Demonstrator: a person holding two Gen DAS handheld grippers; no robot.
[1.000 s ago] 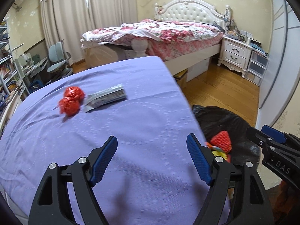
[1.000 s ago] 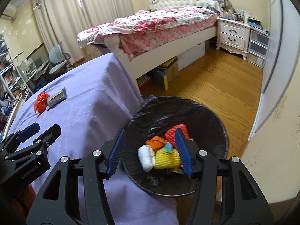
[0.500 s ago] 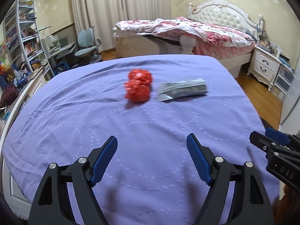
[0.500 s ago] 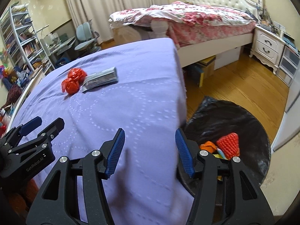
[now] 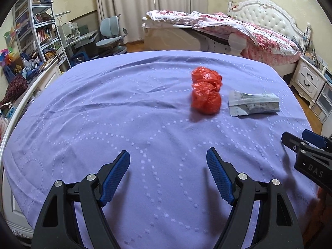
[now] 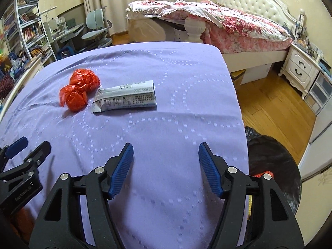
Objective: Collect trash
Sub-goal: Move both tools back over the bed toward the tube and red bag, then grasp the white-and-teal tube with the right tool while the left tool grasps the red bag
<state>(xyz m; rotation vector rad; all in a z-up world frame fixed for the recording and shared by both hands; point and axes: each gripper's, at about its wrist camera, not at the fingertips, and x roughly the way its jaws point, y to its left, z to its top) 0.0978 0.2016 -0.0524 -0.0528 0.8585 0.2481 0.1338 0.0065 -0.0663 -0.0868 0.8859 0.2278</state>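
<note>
both hand-held grippers (image 5: 168, 157) downward-tilted, empty

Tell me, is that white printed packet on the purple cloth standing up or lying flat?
Lying flat. The white printed packet rests on its broad side on the purple tablecloth, printed face up, beside the crumpled red plastic bags.
</note>
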